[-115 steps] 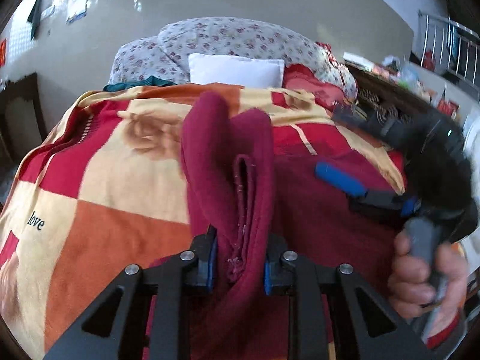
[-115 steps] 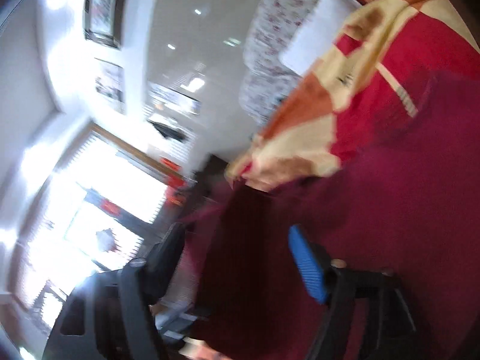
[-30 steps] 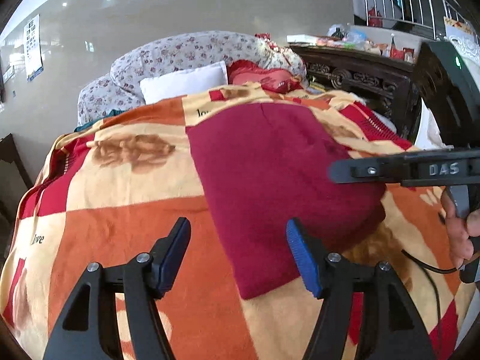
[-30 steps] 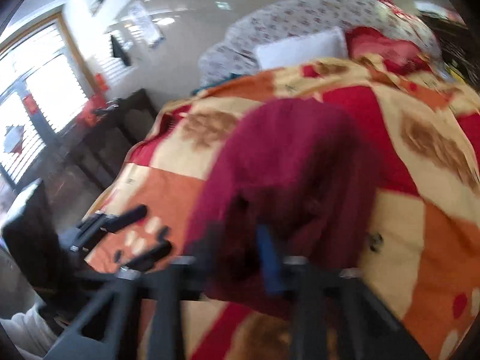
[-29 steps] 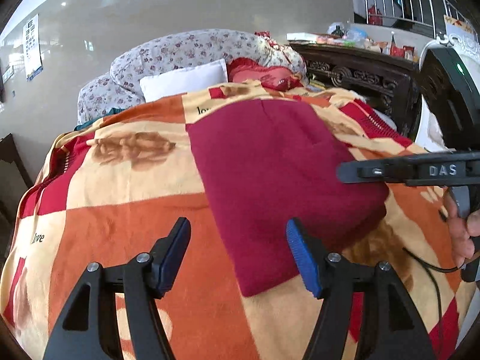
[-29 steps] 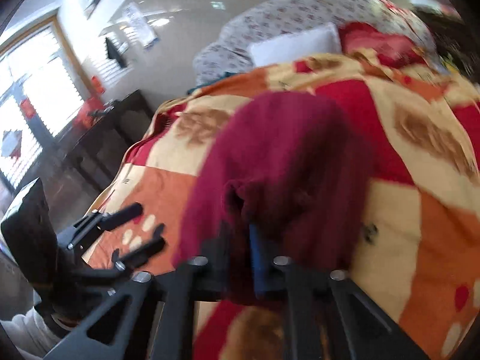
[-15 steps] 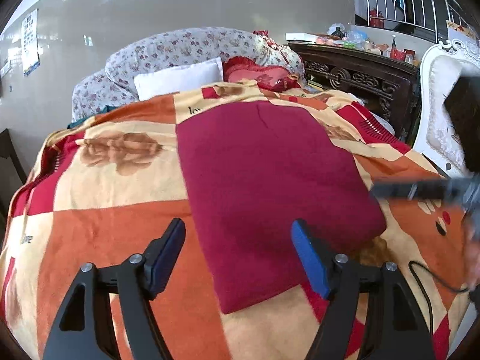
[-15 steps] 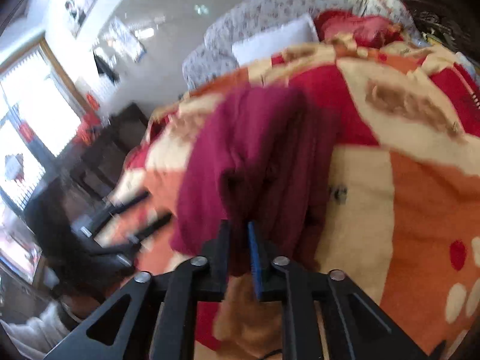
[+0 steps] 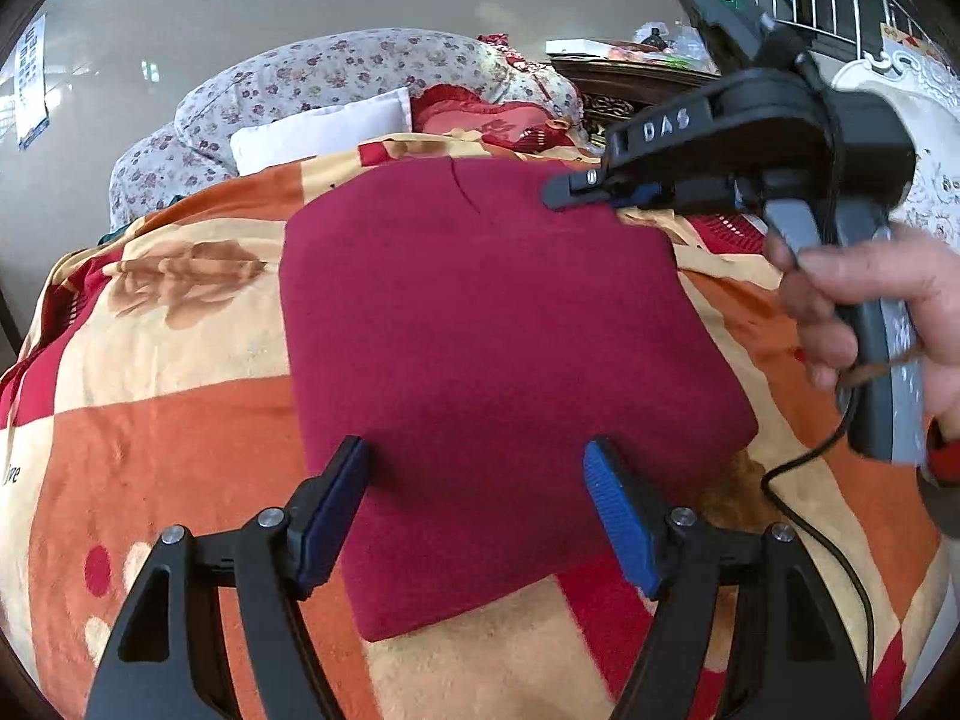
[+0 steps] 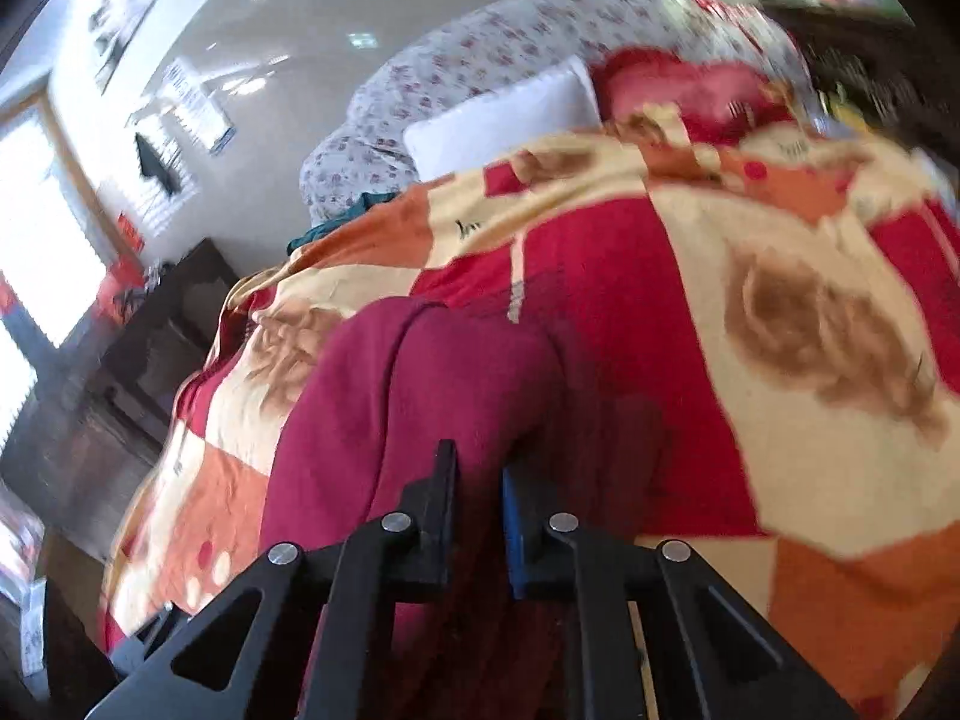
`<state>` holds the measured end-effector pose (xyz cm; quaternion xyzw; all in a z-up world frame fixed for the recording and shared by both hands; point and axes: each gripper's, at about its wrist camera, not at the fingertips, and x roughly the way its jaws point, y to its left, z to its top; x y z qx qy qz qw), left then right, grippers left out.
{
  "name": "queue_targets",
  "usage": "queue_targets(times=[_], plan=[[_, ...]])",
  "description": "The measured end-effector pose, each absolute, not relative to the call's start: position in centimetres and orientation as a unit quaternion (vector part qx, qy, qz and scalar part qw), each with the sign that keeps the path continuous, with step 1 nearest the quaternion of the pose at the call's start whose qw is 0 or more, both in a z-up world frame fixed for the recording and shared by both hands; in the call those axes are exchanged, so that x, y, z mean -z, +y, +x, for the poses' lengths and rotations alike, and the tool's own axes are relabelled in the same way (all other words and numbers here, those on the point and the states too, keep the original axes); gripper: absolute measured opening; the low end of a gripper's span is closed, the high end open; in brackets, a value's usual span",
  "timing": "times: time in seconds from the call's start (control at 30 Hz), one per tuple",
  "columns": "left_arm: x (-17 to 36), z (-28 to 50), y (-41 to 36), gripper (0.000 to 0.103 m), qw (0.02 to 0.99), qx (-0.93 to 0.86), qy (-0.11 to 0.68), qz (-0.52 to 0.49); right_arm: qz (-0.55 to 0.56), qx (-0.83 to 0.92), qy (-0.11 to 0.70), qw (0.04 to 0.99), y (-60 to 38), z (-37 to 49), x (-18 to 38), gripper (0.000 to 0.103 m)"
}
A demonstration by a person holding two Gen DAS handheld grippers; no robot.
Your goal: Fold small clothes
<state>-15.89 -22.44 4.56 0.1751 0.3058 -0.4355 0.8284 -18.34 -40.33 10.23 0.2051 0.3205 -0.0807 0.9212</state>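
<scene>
While your left gripper (image 9: 474,504) hovers at the bottom of the left wrist view with its two blue pads (image 9: 618,516) spread wide, nothing sits between them. Under and beyond it, the maroon garment (image 9: 492,324) lies flat as a folded rectangle in the middle of the frame, on the orange, red and cream checked blanket (image 9: 168,420).

Your right gripper (image 9: 564,195) enters that view from the upper right, held by your right hand (image 9: 882,306). Its tips reach the far right corner of the garment. In the right wrist view, your right gripper (image 10: 480,480) has its fingers drawn close together at the bottom centre, and they pinch a raised fold of the maroon garment (image 10: 420,396), which bunches up in front of them.

A white pillow (image 9: 318,129) and a floral quilt (image 9: 336,72) are at the top centre of the left view, behind the blanket. A black cable (image 9: 822,528) trails over the blanket at the lower right.
</scene>
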Motion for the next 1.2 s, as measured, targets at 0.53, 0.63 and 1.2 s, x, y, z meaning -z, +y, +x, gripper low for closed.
queue_targets(times=[0.53, 0.63, 1.2], plan=[[-5.0, -16.2, -22.0, 0.076, 0.832, 0.422, 0.317, 0.172, 0.16, 0.045, 0.314, 0.935, -34.9, -21.9, -13.8, 0.016], [-5.5, -16.4, -21.7, 0.076, 0.835, 0.417, 0.313, 0.174, 0.137, 0.056, 0.335, 0.93, -33.6, -22.3, -12.7, 0.016], [-5.6, -13.1, -20.0, 0.077, 0.843, 0.384, 0.345, 0.149, 0.234, 0.073, 0.354, 0.902, -36.6, -24.2, -7.6, 0.045]])
